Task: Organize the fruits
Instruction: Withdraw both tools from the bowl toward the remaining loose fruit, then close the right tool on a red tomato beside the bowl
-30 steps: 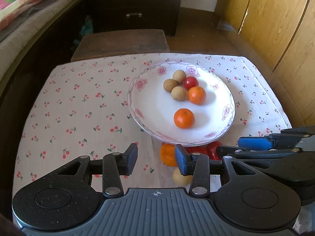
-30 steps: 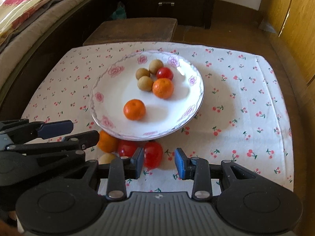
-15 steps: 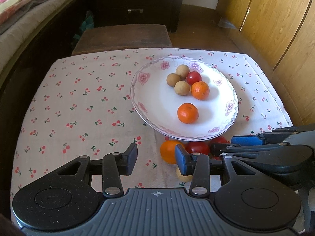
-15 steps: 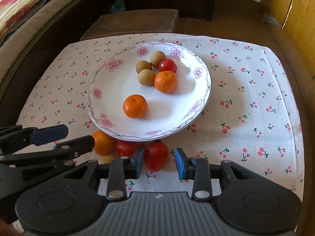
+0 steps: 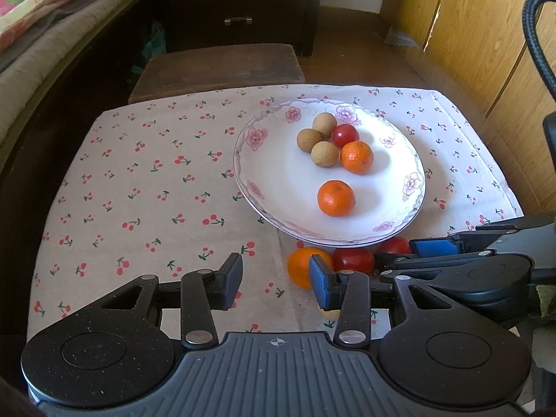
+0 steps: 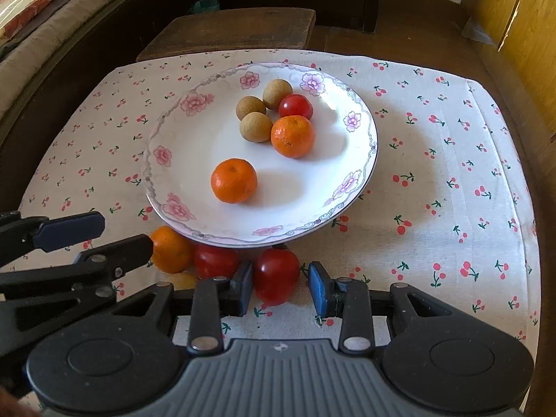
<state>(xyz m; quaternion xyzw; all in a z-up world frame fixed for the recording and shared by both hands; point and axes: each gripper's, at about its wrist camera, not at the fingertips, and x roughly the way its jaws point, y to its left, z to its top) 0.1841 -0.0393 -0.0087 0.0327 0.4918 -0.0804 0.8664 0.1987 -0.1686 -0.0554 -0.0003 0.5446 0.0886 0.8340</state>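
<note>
A flowered white plate (image 5: 239, 173) (image 6: 149, 177) holds two oranges, a red tomato and three brown longans. Against its near rim on the cherry-print cloth lie an orange (image 6: 170, 250) (image 5: 299, 264), a tomato (image 6: 215, 260) (image 5: 354, 260) and a second tomato (image 6: 276, 274). My right gripper (image 6: 279, 286) is open around that second tomato: the left pad is at its side, and a small gap shows at the right pad. My left gripper (image 5: 274, 278) is open and empty over bare cloth, just left of the loose orange. A pale fruit (image 6: 182, 279) is mostly hidden.
A dark wooden stool (image 5: 219, 66) stands behind the table, with a dark drawer cabinet (image 5: 239, 3) beyond it. A cushioned bench with a pink blanket (image 5: 45, 17) runs along the left. Wooden panels (image 5: 486, 34) line the right side. The two grippers sit close together.
My right gripper has edged forward, so the near tomato sits more squarely between its fingers. The loose fruits show more fully in the left wrist view. Neither gripper's opening has changed.
</note>
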